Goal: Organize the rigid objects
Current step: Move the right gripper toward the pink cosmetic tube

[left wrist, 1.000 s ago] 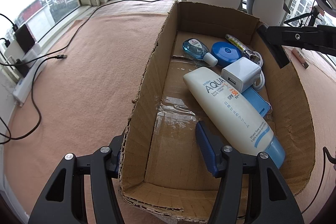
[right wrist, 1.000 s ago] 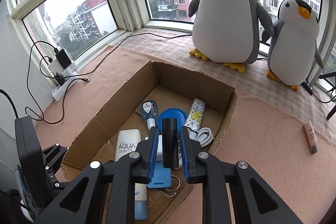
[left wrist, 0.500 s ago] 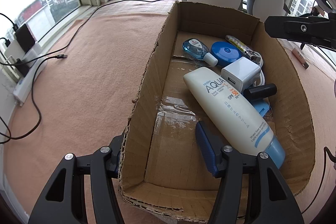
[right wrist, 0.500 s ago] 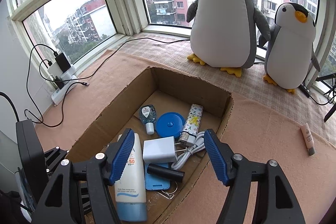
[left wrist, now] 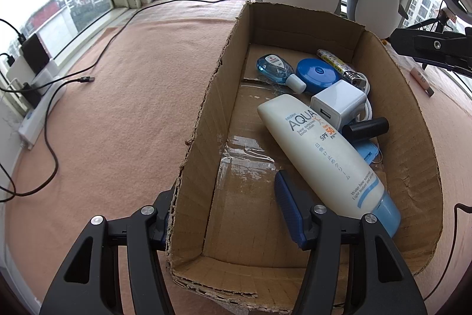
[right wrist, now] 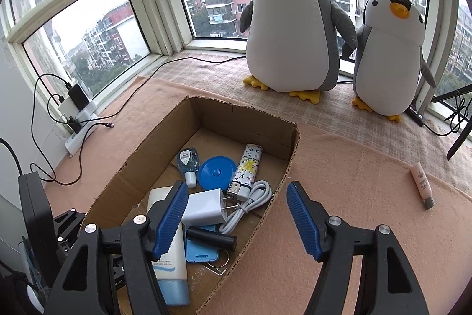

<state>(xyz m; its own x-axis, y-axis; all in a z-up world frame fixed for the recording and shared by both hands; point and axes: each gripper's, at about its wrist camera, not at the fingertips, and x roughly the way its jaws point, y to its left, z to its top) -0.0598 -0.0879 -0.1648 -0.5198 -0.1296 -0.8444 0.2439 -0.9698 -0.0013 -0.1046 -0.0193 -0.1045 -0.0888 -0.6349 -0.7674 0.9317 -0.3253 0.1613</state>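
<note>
An open cardboard box [left wrist: 206, 108] lies on the pink cloth. Inside are a white AQUA sunscreen tube [left wrist: 321, 155], a white charger [left wrist: 339, 104], a blue round tin [left wrist: 317, 76], a blue sanitizer bottle [left wrist: 274, 68] and a patterned stick [left wrist: 336, 65]. A black cylinder [right wrist: 211, 238] rests loose on a flat blue case [right wrist: 202, 254]. My left gripper [left wrist: 225, 205] is open and straddles the box's left wall, one finger outside, one inside. My right gripper [right wrist: 237, 214] hangs open above the box's [right wrist: 292, 155] near right rim, holding nothing. A small pink tube [right wrist: 421, 185] lies on the cloth to the right.
Two plush penguins [right wrist: 292, 28] stand by the window behind the box. A power strip with plugs [right wrist: 78, 120] and black cables [left wrist: 53, 155] lie along the left edge. A black tripod leg [right wrist: 458, 135] is at the far right.
My right gripper opened and let go of the black cylinder, which now lies in the box. It then drew up and back. The left gripper has not moved.
</note>
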